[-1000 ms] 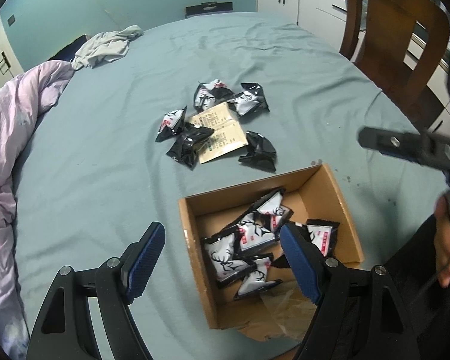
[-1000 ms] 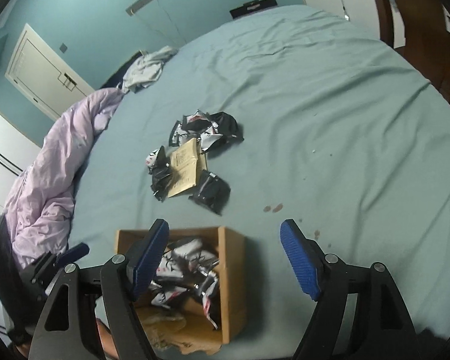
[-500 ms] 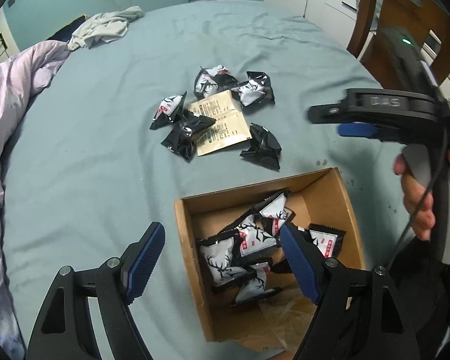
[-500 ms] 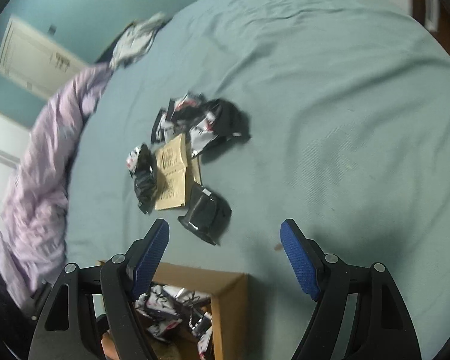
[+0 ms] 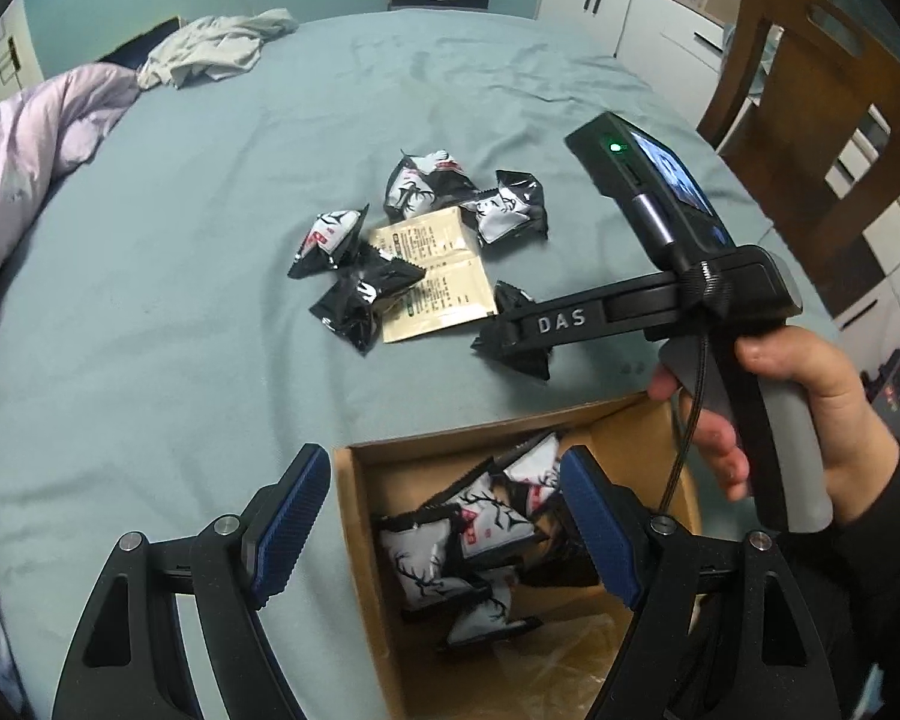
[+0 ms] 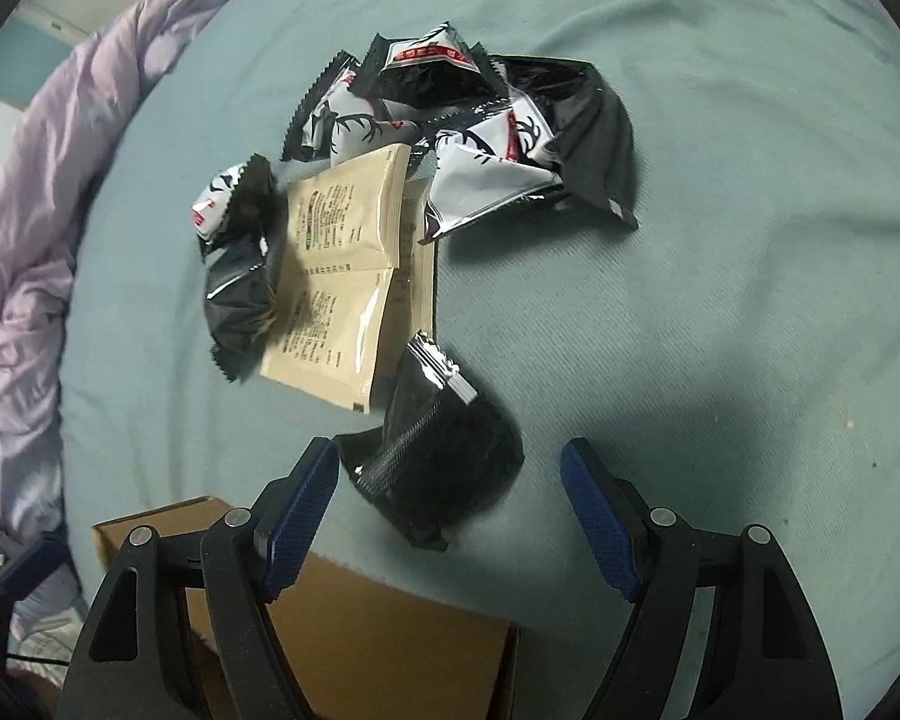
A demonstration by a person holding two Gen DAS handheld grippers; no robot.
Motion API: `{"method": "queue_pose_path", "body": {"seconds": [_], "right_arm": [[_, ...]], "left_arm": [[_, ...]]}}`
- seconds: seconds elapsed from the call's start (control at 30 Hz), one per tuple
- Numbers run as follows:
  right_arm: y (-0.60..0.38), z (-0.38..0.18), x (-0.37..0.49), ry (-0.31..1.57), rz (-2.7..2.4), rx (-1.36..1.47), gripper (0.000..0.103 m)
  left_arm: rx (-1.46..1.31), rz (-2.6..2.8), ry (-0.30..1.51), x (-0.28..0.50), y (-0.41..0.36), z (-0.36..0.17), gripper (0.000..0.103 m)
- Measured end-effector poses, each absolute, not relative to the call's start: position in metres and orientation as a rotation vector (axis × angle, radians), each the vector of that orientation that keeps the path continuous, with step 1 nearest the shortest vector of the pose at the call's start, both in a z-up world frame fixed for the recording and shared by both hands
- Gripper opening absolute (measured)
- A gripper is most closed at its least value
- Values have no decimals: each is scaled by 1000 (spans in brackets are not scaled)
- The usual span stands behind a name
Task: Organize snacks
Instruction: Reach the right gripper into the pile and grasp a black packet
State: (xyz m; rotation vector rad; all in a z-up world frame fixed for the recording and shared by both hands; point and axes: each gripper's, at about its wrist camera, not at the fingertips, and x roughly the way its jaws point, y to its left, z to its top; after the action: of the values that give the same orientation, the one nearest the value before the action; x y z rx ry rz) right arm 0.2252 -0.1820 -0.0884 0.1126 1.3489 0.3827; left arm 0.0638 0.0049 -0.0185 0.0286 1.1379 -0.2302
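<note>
Right gripper (image 6: 450,501) has swung out over the bed (image 5: 180,324) and dropped toward the loose snack pile; a second ago it sat back near the cardboard box (image 5: 354,516), now it hangs just above the nearest black packet (image 6: 444,462), jaws wide and empty, packet lying between the pads but no contact visible. Judged: next pick is lined up, only the closing is left. Left gripper (image 5: 444,525) has barely moved, jaws wide and empty, straddling the box's near-left wall, holding nothing. Box already holds several deer-print packets (image 5: 474,528). Still on the bed: the pile of black and deer-print packets around two beige sachets (image 6: 342,276). Hidden: in the left view the right gripper covers most of the target packet; box bottom and near edge are cut off by the frame; exact packet count in the box is unclear; print on the sachets is unreadable.
</note>
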Motion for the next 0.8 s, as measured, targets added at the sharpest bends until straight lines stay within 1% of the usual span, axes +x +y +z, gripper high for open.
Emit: {"method": "queue_pose_path", "body": {"seconds": [0.03,0.07,0.1,0.13,0.2,0.27,0.3,0.4,0.57,0.7,0.8], "right_arm": [[-180,-88,226,1339,380,97,75],[-179,-87,226,1331,377,84,68],[-178,-87,227,1321,369,70,56],[-179,-86,227,1312,364,61,51],[-182,-86,228,1300,364,74,42],[-187,-85,228,1289,356,85,40],[-188,-83,227,1282,348,84,33],[-192,-70,215,1240,338,94,33],[-214,-30,176,1136,334,191,33],[-229,-1,127,1043,284,185,33],[-246,7,92,990,303,279,33]], "left_arm": [[33,-223,1132,64,5,-19,80],[33,-213,1124,64,5,-18,80],[26,-204,1116,64,6,-18,80],[17,-198,1111,64,8,-17,80],[4,-191,1099,65,10,-15,80],[8,-177,1082,66,11,-14,80],[15,-166,1066,65,12,-13,80],[33,-141,1037,64,14,-11,80],[31,-127,1033,63,19,-9,80],[31,-131,1044,65,22,-9,80],[39,-134,1053,69,21,-11,80]]}}
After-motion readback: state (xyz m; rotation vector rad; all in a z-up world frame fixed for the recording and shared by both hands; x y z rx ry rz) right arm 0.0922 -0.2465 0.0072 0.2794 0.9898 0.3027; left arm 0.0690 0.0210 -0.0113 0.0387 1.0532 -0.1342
